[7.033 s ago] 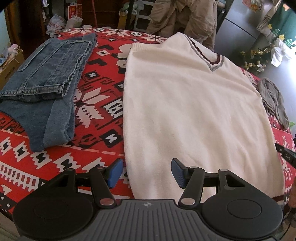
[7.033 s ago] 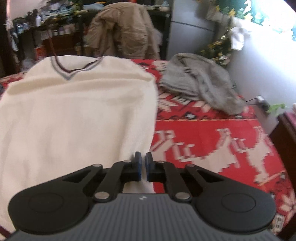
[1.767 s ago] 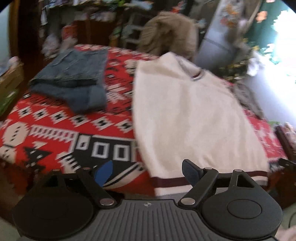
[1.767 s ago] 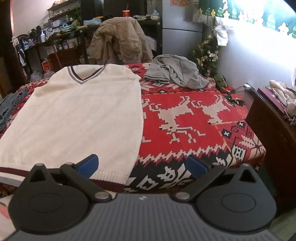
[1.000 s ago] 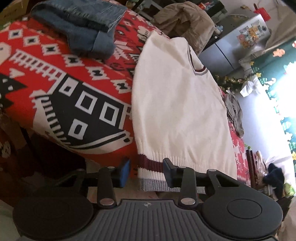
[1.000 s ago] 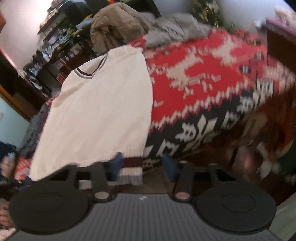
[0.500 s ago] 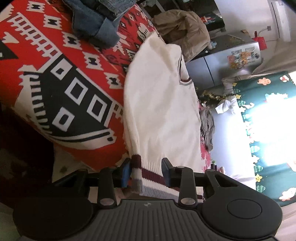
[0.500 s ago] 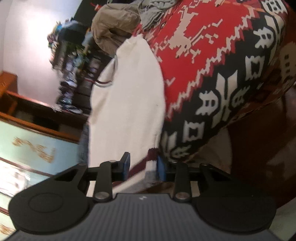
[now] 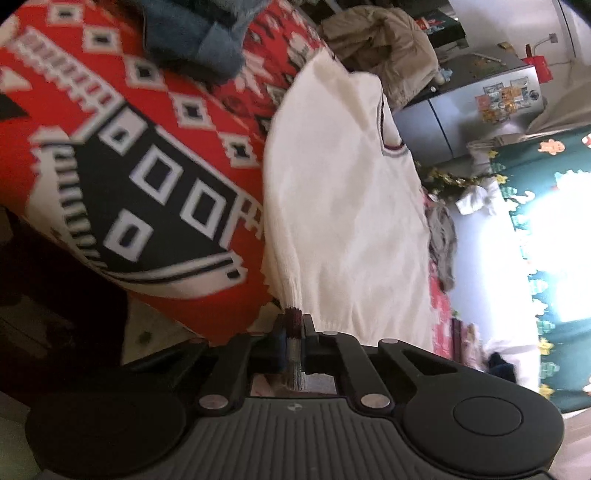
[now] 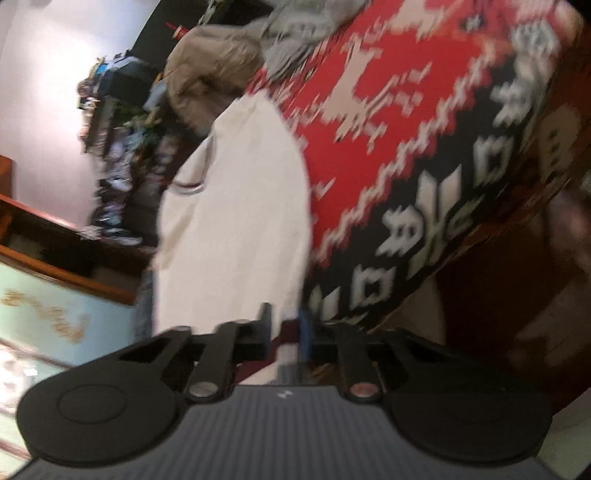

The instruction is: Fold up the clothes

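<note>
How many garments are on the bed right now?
3: the white sweater laid flat mid-bed, folded jeans at the far left, a gray top at the far right. More may be out of view.

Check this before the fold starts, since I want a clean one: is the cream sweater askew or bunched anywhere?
Nothing stands out. The cream sweater lies flat on the patterned blanket. The left gripper pinches the striped hem; the right gripper is closing on the hem at the other corner.
</note>
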`<action>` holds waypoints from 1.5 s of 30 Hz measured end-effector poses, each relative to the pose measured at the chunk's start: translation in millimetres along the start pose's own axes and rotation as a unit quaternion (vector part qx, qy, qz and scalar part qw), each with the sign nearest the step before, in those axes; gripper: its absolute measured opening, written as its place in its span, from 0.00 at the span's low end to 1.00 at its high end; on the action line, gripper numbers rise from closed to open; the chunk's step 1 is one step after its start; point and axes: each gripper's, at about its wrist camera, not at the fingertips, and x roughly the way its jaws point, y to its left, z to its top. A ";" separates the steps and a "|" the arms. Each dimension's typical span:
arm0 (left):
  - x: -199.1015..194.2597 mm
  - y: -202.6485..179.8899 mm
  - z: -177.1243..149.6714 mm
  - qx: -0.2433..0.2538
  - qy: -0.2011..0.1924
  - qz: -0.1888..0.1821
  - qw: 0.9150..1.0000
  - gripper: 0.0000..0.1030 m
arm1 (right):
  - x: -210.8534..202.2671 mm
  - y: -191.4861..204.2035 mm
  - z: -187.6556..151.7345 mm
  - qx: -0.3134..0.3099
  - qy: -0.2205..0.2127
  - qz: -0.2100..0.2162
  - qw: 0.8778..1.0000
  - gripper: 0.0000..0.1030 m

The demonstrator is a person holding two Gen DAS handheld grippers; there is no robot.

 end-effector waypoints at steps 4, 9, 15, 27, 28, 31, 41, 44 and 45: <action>-25.1 -13.7 -1.9 0.022 -0.031 0.011 0.999 0.06 | -16.3 20.1 -0.8 -0.047 -0.030 -0.046 0.997 0.05; -24.3 -18.8 -8.0 0.052 -0.003 0.035 0.998 0.06 | -47.4 18.2 8.3 -0.053 -0.046 -0.066 0.995 0.05; -26.1 -16.8 -18.0 0.061 0.012 0.046 0.997 0.06 | -60.8 19.6 -0.6 -0.081 -0.025 -0.082 0.993 0.05; -39.3 -4.7 -6.3 0.077 -0.003 0.102 0.992 0.17 | -55.7 9.9 -1.5 -0.094 -0.013 -0.116 0.989 0.16; -43.3 -7.3 -1.7 0.084 -0.009 0.104 0.991 0.17 | -59.7 11.4 1.5 -0.098 -0.015 -0.118 0.988 0.17; -48.8 -20.4 19.7 0.105 -0.033 0.097 0.989 0.21 | -65.2 21.6 17.3 -0.123 -0.025 -0.129 0.984 0.17; 20.3 -74.8 143.9 0.192 -0.076 0.112 0.972 0.37 | -16.2 67.1 95.4 -0.190 -0.013 -0.118 0.974 0.19; 57.7 -79.9 179.1 0.204 -0.067 0.134 0.967 0.37 | 17.8 82.5 122.0 -0.219 -0.014 -0.129 0.967 0.24; 70.1 -80.6 189.1 0.208 -0.061 0.141 0.966 0.37 | 31.2 86.2 132.2 -0.225 -0.015 -0.135 0.965 0.24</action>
